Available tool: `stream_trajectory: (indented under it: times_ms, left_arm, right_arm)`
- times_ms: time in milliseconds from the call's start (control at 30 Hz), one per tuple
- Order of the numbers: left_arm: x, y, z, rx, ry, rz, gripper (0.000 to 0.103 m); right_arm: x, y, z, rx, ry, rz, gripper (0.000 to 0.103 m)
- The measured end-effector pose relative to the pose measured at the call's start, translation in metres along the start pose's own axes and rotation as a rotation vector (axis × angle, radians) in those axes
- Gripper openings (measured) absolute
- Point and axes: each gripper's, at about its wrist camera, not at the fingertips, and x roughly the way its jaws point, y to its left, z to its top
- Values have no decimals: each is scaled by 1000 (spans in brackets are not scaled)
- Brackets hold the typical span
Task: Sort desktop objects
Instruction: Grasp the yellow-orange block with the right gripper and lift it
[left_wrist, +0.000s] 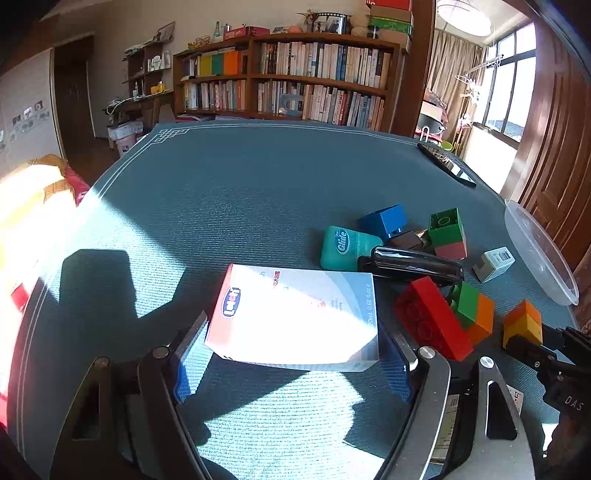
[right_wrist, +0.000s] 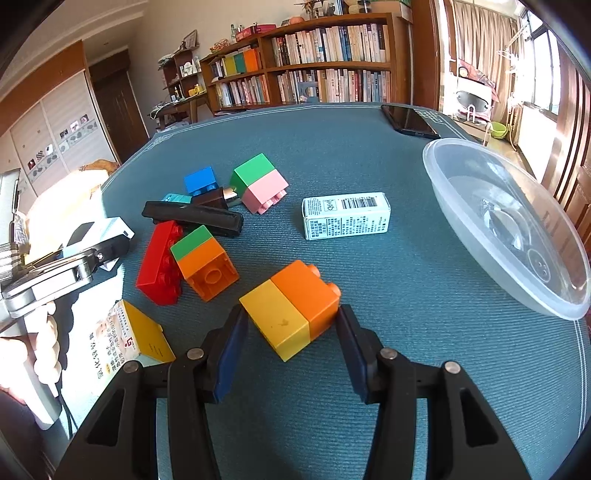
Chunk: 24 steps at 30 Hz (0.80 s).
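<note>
Currently, the right gripper (right_wrist: 291, 328) clamps the yellow-and-orange toy brick (right_wrist: 291, 304), evidently for sorting; the left gripper (left_wrist: 291, 347) brackets the white carton (left_wrist: 295, 317), contact unclear.

The left gripper (left_wrist: 291, 354), low in its frame, clamps its blue pads against a box's two sides, while the right gripper (right_wrist: 291, 332), bottom centre, presses both pads on a block's ends.
</note>
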Motion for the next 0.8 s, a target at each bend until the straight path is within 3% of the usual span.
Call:
stream_trajectory:
  times_ms: [433,800]
  left_arm:
    - [-30,-27,12,34,-56,-8,82]
    - [-40,-86,21,115,-72,-65,82]
  right_arm:
    - [-41,-36,8,95,-114,-13,54]
    - [-72,-101,17,237,-218,-103,54]
